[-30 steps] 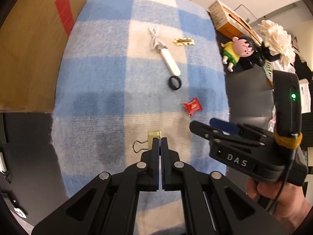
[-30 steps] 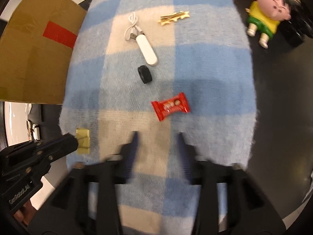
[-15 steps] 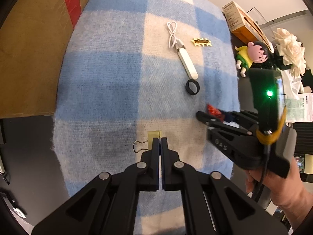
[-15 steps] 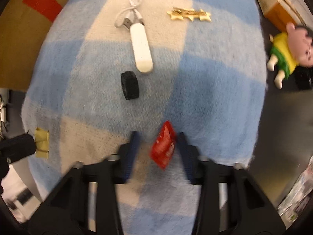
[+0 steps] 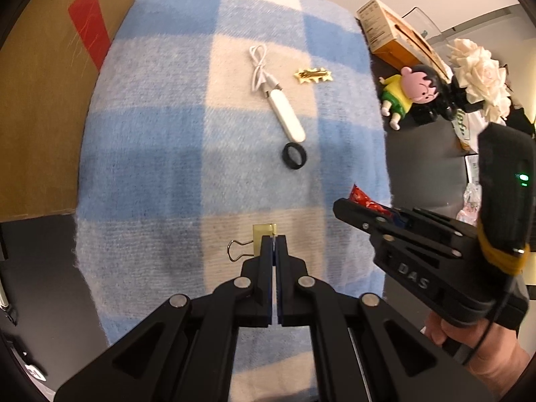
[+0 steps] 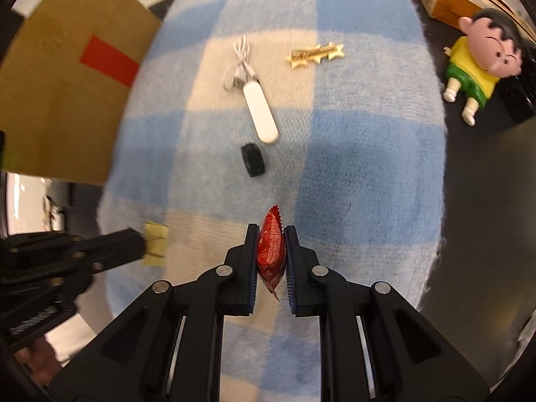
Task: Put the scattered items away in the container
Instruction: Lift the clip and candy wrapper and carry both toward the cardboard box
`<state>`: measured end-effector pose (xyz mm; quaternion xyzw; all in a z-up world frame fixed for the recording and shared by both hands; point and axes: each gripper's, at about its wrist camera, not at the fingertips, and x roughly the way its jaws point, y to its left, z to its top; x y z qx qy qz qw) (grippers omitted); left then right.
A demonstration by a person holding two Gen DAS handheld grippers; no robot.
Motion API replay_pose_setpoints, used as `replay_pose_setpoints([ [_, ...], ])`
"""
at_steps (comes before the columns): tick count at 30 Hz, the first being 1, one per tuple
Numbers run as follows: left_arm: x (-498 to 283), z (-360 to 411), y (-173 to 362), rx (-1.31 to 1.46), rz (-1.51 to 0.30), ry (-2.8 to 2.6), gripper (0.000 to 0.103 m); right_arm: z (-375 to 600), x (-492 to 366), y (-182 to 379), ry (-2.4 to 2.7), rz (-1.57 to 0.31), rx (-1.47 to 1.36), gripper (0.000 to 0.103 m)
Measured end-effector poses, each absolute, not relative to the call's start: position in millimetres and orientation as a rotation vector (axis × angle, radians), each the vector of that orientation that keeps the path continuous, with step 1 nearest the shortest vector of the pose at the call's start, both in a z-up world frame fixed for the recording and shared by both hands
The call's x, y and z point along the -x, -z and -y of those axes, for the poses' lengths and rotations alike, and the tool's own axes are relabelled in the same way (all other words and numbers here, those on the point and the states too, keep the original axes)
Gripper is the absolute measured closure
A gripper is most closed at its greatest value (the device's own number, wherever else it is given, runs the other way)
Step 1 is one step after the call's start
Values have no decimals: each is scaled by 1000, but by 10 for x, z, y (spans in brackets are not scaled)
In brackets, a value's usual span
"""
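My left gripper (image 5: 274, 239) is shut on a gold binder clip (image 5: 264, 229) low over the near part of the blue-and-cream checked blanket (image 5: 160, 134). In the right wrist view the clip (image 6: 155, 246) sits at that gripper's (image 6: 139, 243) tip. My right gripper (image 6: 270, 231) is closing, its pads pressing both sides of a red snack packet (image 6: 270, 251) standing on edge. Farther up the blanket lie a black ring (image 6: 253, 159), a white stick with a cable (image 6: 259, 114) and a gold star hair clip (image 6: 315, 55). A cardboard box (image 6: 60, 100) stands at the left.
Off the blanket's right edge, on the dark table, stand a cartoon figurine (image 6: 482, 67), a white fabric rose (image 5: 479, 73) and an orange carton (image 5: 395, 33). A hand (image 5: 475, 345) holds the right gripper at the lower right of the left wrist view.
The right gripper moved over the red packet and closed around it; the packet turned from lying flat to standing on edge. The left gripper kept its hold on the clip.
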<state>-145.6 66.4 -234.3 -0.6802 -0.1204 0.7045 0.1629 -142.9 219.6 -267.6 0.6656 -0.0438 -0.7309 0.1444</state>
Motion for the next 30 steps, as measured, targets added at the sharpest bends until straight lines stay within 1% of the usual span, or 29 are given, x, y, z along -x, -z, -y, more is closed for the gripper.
replay_pose_setpoints([
  [7, 1422, -677, 2083, 1877, 341, -2052, 102, -2264, 1373, 2267, 2162, 238, -1803, 89],
  [13, 1420, -600, 1849, 1822, 360, -2101, 102, -2175, 1325, 1958, 2214, 281, -1702, 89],
  [20, 1481, -493, 1559, 1759, 389, -2155, 102, -2110, 1306, 1503, 2249, 256, -1594, 89],
  [25, 1516, -432, 1301, 1695, 410, -2188, 102, -2004, 1310, 1236, 2275, 199, -1530, 89],
  [30, 1535, -325, 1064, 1627, 436, -2235, 102, -1895, 1333, 1007, 2286, 181, -1461, 89],
])
